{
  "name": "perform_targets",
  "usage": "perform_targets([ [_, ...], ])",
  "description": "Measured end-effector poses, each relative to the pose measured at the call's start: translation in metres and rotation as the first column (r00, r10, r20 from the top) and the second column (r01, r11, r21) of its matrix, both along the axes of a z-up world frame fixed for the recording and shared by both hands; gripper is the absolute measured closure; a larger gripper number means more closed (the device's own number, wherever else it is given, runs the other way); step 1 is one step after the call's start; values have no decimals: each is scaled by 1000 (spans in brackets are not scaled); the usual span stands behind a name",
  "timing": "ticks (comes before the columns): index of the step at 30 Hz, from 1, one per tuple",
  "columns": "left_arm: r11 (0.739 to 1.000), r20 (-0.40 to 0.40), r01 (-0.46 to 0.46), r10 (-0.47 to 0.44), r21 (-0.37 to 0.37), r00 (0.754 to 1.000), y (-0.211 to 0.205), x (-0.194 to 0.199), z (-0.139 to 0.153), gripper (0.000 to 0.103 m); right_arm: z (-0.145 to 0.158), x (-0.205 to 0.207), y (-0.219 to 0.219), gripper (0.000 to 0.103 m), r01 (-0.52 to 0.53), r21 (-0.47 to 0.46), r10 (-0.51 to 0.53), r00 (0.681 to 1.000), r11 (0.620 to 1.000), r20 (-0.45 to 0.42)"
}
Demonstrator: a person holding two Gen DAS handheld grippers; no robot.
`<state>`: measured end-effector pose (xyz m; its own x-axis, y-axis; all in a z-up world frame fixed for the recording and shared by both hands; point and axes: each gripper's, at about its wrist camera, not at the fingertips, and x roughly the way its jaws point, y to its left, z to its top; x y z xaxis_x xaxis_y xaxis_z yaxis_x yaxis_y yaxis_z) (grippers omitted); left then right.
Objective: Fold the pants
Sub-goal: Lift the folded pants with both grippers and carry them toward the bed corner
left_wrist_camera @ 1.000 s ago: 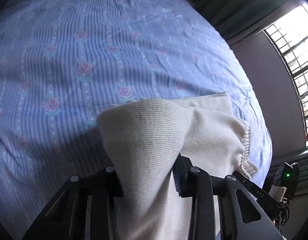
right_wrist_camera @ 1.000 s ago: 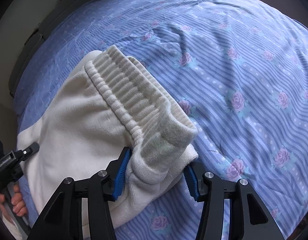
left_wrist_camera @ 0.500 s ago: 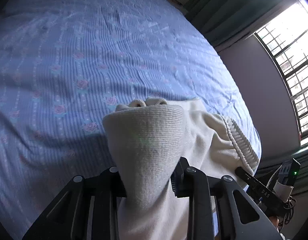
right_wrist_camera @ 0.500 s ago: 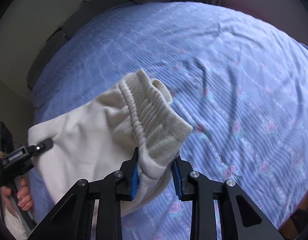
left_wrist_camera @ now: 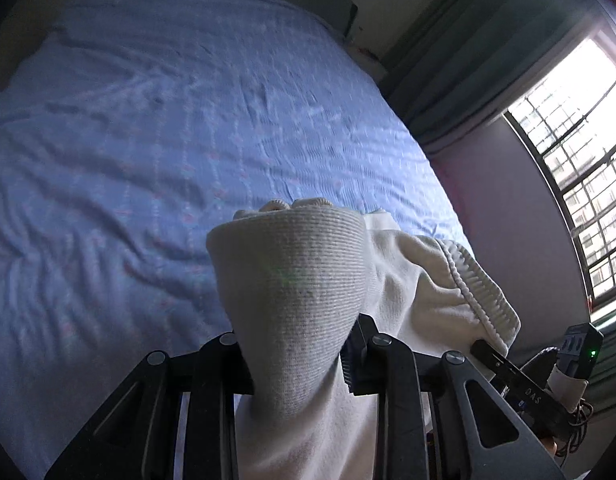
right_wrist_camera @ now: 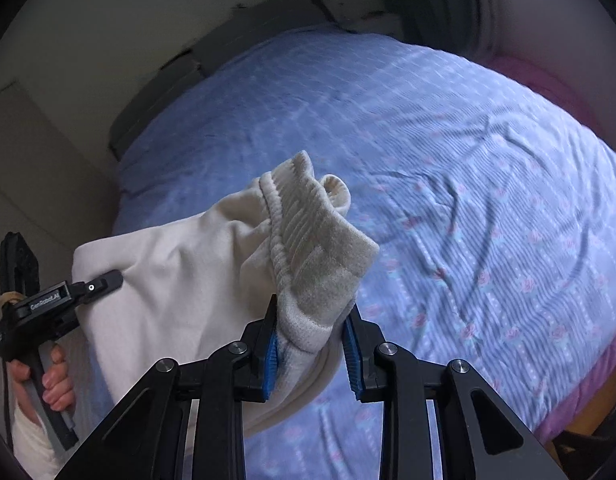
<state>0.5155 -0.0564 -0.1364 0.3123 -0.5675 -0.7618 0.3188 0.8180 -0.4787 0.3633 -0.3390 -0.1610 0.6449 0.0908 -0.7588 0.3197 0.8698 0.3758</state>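
Hanging above the blue rose-print bedsheet (right_wrist_camera: 488, 184), clear of it, as one pair of cream knit pants (right_wrist_camera: 176, 280), soft and ribbed at the elastic waistband (right_wrist_camera: 308, 216), stretching between two grippers. Being clamped near the waistband by the right gripper (right_wrist_camera: 311, 344), both blue pads (right_wrist_camera: 271, 354) pressing the bunched fabric after just closing in on it. Being pinched likewise at a plain ribbed fold by the left gripper (left_wrist_camera: 298, 356), jaws narrowly parted around the cloth; gripping the left gripper's handle at far left, one hand (right_wrist_camera: 48, 384).
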Motion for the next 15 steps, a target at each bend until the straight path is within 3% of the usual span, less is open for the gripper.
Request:
perform_targets([
  [5,996,35,-85,85,8,996,49,-34,30,75,19,-11,16,75,-94,-1,94,995,996,25],
  [12,986,49,-169,168,10,985,126,-69,45,75,19,-10,19,75,-201,-1,201,979,980,35],
  [15,982,53,-188,187,5,981,163,-79,45,75,21,-12,47,75,-235,-12,236,971,972,35],
])
